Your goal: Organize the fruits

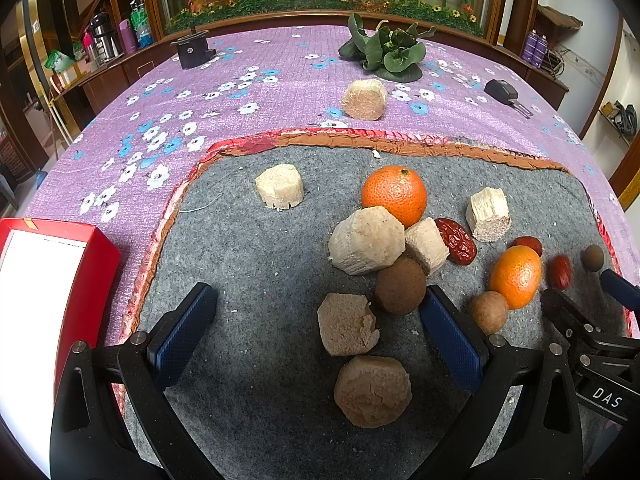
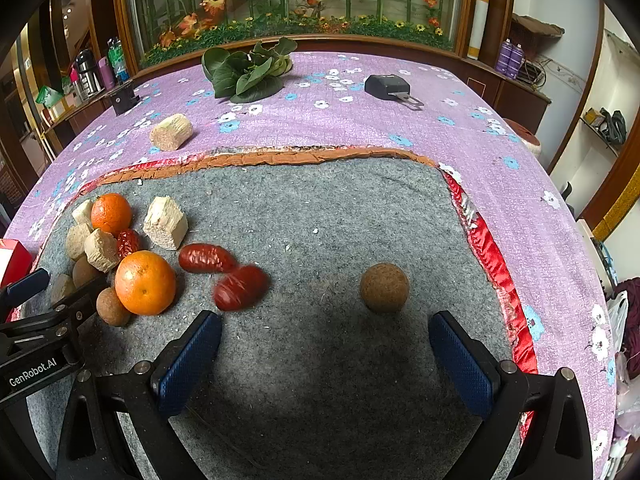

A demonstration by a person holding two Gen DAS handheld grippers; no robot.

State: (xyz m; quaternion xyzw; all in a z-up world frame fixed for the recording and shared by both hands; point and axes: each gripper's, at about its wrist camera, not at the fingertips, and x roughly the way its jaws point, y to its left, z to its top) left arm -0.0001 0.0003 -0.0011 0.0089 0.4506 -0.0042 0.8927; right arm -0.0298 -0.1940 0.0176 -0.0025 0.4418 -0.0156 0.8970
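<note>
jaws: both grippers, left (image 1: 318, 320) and right (image 2: 325, 346), spread wide, holding nothing
longan (image 2: 384, 287): alone, ahead of right jaws
oranges (image 2: 145, 282): clustered left

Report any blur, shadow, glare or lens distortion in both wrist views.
Right wrist view: the nearer red date is smeared by motion blur, while the brown ball is sharp; a dark shadow falls on the grey mat ahead of the right tool. Left wrist view: the red box has its white face blown out. Both: fisheye bends the mat border, corners are vignetted black.
</note>
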